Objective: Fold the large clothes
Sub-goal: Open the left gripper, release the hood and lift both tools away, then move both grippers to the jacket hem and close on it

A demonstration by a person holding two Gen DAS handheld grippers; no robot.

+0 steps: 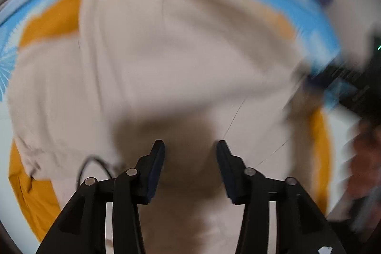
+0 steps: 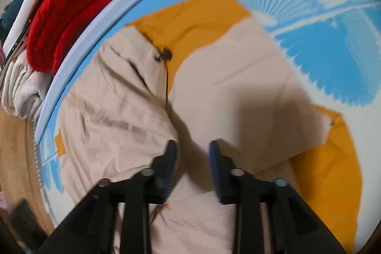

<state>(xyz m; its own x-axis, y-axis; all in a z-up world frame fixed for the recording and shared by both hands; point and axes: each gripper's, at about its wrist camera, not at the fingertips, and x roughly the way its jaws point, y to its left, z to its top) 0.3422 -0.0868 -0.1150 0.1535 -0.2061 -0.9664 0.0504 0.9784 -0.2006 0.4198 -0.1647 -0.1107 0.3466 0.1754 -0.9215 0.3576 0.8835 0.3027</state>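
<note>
the beige fabric jacket with orange lining (image 2: 238, 92) lies spread on the blue-and-white patterned desk (image 2: 333, 51). the left tongs (image 1: 190, 146) and right tongs (image 2: 193, 146) hover above it, both released, nothing between them.

Light falls bright and even from overhead, so each gripper throws a soft dark shadow onto the beige garment (image 1: 166, 58) below it. The left view is badly motion-smeared, the right one sharper; both bow at their dark round edges.
</note>
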